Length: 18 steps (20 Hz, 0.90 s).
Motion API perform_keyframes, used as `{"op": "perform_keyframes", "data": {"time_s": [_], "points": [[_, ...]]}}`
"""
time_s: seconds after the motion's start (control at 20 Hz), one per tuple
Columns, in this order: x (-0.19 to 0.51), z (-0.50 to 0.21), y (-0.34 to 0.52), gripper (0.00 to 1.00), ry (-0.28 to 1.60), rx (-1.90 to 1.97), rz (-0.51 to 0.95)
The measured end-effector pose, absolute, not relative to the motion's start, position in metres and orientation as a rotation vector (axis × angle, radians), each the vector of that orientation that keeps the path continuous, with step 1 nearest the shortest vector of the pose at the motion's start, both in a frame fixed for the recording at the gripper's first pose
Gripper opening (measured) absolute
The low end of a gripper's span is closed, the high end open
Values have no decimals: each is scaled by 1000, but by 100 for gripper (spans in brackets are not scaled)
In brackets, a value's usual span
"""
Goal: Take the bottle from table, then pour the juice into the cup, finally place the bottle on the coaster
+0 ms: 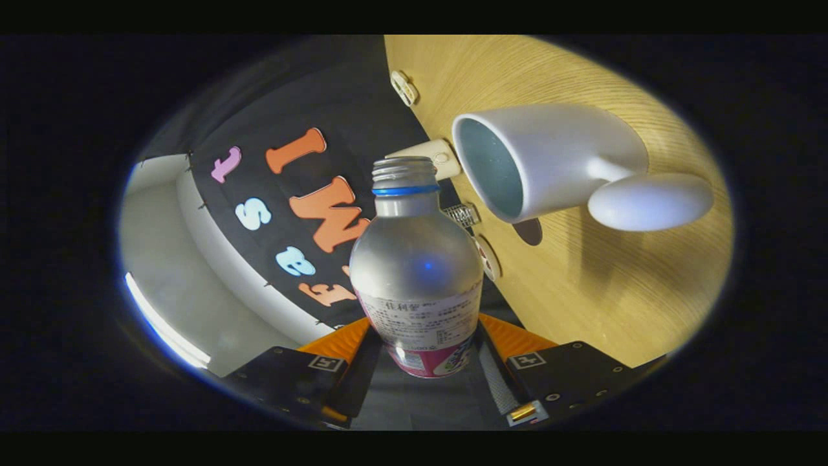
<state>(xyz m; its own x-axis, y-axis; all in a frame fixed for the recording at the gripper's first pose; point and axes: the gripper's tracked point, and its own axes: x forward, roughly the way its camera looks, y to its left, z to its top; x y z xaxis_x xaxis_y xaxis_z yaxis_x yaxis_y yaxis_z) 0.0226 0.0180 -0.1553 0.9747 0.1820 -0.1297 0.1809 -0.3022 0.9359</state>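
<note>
Gripper [420,359] clamps the uncapped bottle [417,272] low on its body, rolled sideways so the bottle's mouth sits near the white cup [550,158] rim on the wooden surface [621,291], lined up for pouring.

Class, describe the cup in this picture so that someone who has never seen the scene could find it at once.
Start at the light wooden table beyond the gripper, whose fingers clamp a silver bottle. Just past the bottle's open neck stands the cup, its mouth towards it. It is the plain white mug with a thick rounded handle, far bigger than the small items near the table's edge.
</note>
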Motion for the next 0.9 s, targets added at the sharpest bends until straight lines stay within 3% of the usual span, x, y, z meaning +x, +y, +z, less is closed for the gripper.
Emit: {"op": "perform_keyframes", "data": {"time_s": [0.45, 0.9], "points": [[26, -191, 24, 77, 379, 1318, -86], [55, -169, -13, 78, 322, 695, -166]]}}
